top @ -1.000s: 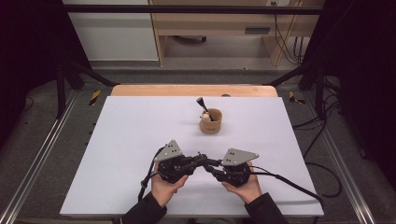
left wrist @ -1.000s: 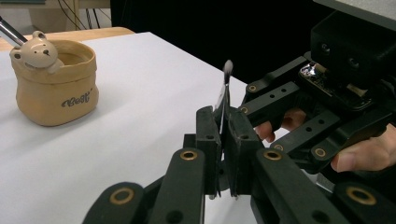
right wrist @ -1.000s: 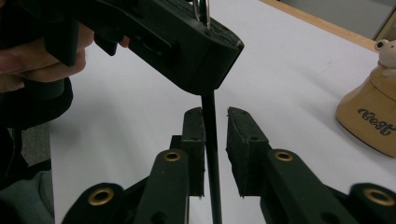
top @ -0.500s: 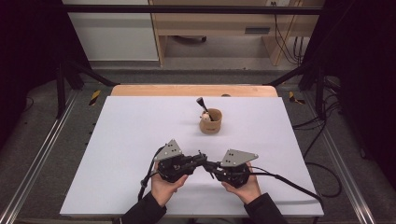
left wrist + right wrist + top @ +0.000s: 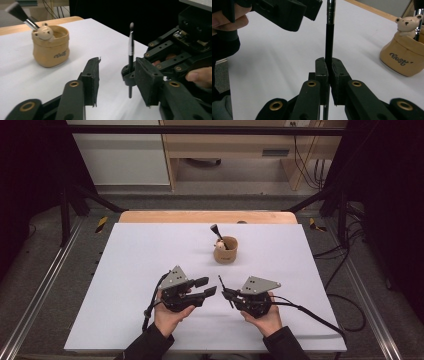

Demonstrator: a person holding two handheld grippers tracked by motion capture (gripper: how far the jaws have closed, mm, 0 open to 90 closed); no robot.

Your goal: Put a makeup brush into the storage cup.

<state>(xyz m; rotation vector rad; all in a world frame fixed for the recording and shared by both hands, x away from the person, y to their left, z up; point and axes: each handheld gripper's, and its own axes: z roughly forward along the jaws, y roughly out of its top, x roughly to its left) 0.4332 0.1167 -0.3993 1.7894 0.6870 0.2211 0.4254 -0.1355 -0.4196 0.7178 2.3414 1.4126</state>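
Note:
A thin black makeup brush [image 5: 328, 45] stands upright with my right gripper [image 5: 328, 68] shut on its handle; in the high view the brush [image 5: 220, 285] shows just left of that gripper [image 5: 228, 294]. My left gripper [image 5: 206, 286] faces it from the left. Its jaws have just been opening and now stand apart. In the left gripper view the brush [image 5: 130, 52] rises just beyond my left gripper [image 5: 117, 81], and the pads do not touch it. A tan fabric cup [image 5: 226, 250] with a bear figure [image 5: 45, 32] holds a larger brush [image 5: 216, 231].
The white table top [image 5: 125, 270] spreads around both hands, with a wooden strip [image 5: 200, 216] along its far edge. The cup stands a short way beyond the grippers. Cables [image 5: 310, 312] trail off to the right. Metal frame rails [image 5: 45, 285] run along the sides.
My left gripper's jaws, shut next to the right gripper's tips before, have spread apart. Both hands stay where they were, and the right gripper keeps the brush.

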